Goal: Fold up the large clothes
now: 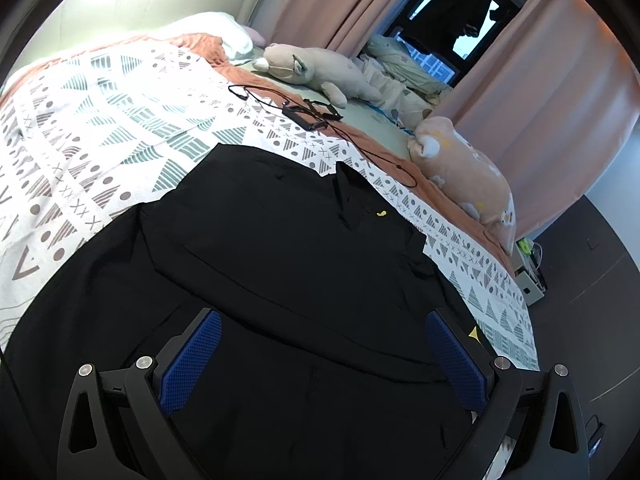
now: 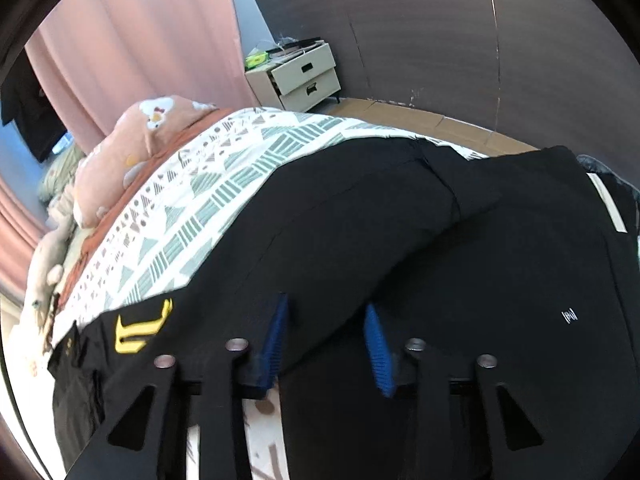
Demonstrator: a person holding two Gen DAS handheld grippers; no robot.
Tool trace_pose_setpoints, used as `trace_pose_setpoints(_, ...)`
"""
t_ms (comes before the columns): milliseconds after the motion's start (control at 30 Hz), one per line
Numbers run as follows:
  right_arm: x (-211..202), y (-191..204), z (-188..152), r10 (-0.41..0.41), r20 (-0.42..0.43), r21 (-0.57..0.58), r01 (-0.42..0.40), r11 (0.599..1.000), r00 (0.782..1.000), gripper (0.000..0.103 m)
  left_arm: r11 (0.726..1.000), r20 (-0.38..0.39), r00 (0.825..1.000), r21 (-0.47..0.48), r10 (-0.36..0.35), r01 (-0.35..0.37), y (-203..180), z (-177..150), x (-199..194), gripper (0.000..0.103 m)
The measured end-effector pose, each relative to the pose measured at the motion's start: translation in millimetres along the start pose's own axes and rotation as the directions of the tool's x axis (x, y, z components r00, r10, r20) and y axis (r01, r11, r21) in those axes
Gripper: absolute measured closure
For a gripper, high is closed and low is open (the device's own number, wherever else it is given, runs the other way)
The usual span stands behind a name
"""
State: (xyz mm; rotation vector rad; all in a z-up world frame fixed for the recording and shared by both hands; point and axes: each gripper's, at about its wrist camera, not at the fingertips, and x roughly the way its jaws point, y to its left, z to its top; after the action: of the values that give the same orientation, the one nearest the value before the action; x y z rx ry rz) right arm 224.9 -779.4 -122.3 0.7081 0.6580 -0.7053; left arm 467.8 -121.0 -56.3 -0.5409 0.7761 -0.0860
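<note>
Bed (image 1: 100, 120): black garment (image 1: 280, 260) under wide left tongs (image 1: 324, 356); right tongs (image 2: 326, 340) narrow, straddling fold.

I see a black polo shirt (image 1: 280, 248) lying spread flat on the patterned bedspread (image 1: 100, 128), its collar toward the bedspread's far edge and a small yellow emblem just beside that collar. One sleeve is folded in across the body. The lower part hangs over the bedspread's near edge. From my right wrist view the shirt (image 2: 360, 216) shows a yellow printed mark near its hem, and its black cloth is bunched in soft ridges.
</note>
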Motion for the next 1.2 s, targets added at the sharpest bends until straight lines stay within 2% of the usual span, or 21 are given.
trace_pose_setpoints(100, -20, 22, -1, 0.019, 0.072, -0.074, -0.013, 0.997, 0.997, 0.095, 1.0, -0.002, 1.0, -0.008, -0.004, 0.004, 2, 2, 0, 0.001)
trace_pose_setpoints(233, -47, 60, 3, 0.06, 0.11, -0.157, -0.043, 0.987, 0.992, 0.097, 1.0, 0.012, 1.0, -0.001, -0.01, 0.01, 3, 3, -5, 0.002)
trace_pose_setpoints(333, -76, 95, 9, 0.122, 0.145, -0.205, -0.091, 0.975, 0.982, 0.097, 1.0, 0.036, 0.999, 0.029, 0.002, -0.003, 1, 4, -11, 0.002)
trace_pose_setpoints(600, -148, 222, 5, 0.286, 0.191, -0.405, -0.19, 0.894, 0.939, 0.097, 0.999, 0.035, 0.999, 0.023, -0.024, 0.023, 11, 13, -18, 0.002)
trace_pose_setpoints(733, -177, 280, -4, 0.352, 0.19, -0.47, -0.23, 0.853, 0.917, 0.097, 0.999, 0.043, 0.999, 0.002, -0.033, 0.033, 21, 19, -25, 0.002)
trace_pose_setpoints(933, -214, 373, -36, 0.439, 0.17, -0.574, -0.273, 0.772, 0.882, 0.097, 0.996, 0.098, 0.995, -0.075, -0.034, 0.041, 48, 33, -44, 0.002)
trace_pose_setpoints(1033, -221, 408, -55, 0.466, 0.154, -0.601, -0.292, 0.744, 0.871, 0.097, 0.995, 0.114, 0.993, -0.099, -0.015, 0.026, 62, 40, -52, 0.002)
trace_pose_setpoints(1200, -219, 468, -96, 0.506, 0.086, -0.64, -0.341, 0.688, 0.858, 0.097, 0.982, 0.149, 0.989, -0.186, -0.012, 0.04, 94, 52, -68, 0.002)
